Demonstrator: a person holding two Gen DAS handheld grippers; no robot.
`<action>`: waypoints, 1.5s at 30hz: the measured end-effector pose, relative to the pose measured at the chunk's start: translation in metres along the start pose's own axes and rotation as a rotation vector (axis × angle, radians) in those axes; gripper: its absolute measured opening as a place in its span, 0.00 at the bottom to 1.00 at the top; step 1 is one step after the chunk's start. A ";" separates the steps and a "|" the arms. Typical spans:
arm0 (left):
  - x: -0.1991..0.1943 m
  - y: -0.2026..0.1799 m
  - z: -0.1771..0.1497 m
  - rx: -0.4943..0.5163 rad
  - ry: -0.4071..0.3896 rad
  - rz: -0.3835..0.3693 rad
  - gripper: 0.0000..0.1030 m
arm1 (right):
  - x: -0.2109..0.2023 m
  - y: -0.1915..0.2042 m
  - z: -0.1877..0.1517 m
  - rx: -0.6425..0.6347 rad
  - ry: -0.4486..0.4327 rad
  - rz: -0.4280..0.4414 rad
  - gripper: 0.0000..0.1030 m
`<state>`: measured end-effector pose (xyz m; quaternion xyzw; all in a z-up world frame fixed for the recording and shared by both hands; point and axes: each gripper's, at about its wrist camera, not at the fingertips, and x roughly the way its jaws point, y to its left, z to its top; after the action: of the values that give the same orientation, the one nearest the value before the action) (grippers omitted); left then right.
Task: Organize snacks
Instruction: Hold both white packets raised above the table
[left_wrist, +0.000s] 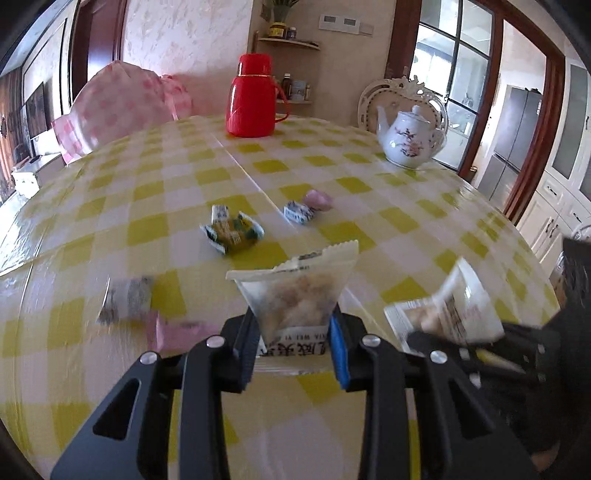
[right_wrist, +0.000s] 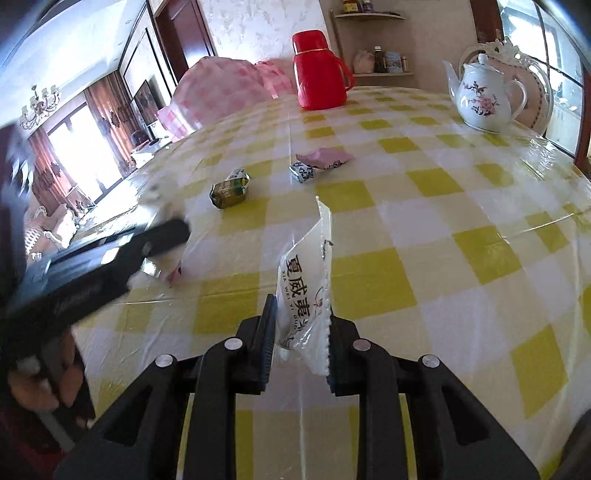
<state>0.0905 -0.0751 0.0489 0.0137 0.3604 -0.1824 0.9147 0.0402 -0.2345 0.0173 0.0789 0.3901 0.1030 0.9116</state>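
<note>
We hold a snack packet in each hand's tool above the near edge of the bench (left_wrist: 406, 221), which wears a yellow-and-white checked cloth. Our left tongs (left_wrist: 295, 350) are clenched on a clear packet of pale biscuits (left_wrist: 299, 291), standing upright between the pads. Our right tongs (right_wrist: 301, 343) grip a second white packet (right_wrist: 308, 280) with printed characters, held edge-on and raised off the cloth. Toward the middle of the bench lie loose sweets: a green-and-yellow wrapped one (left_wrist: 234, 230), a blue-and-white candy (left_wrist: 297, 212) touching a pink wrapper (left_wrist: 317, 199). Near the left edge sits a blurred small packet (left_wrist: 127, 301). At the far edge stand a red thermos (left_wrist: 253, 98) and a white teapot (left_wrist: 410, 138).
</note>
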 end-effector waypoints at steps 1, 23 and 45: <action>-0.004 0.001 -0.005 -0.005 0.001 0.000 0.33 | 0.000 0.000 0.000 0.000 -0.001 0.000 0.22; -0.027 0.003 -0.039 -0.031 0.008 0.013 0.33 | -0.018 0.010 -0.018 0.042 -0.039 0.007 0.22; -0.100 0.000 -0.086 -0.091 -0.123 0.059 0.33 | -0.075 0.054 -0.073 0.050 -0.102 0.130 0.22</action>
<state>-0.0332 -0.0288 0.0515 -0.0288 0.3108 -0.1393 0.9398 -0.0705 -0.1962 0.0319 0.1318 0.3398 0.1483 0.9193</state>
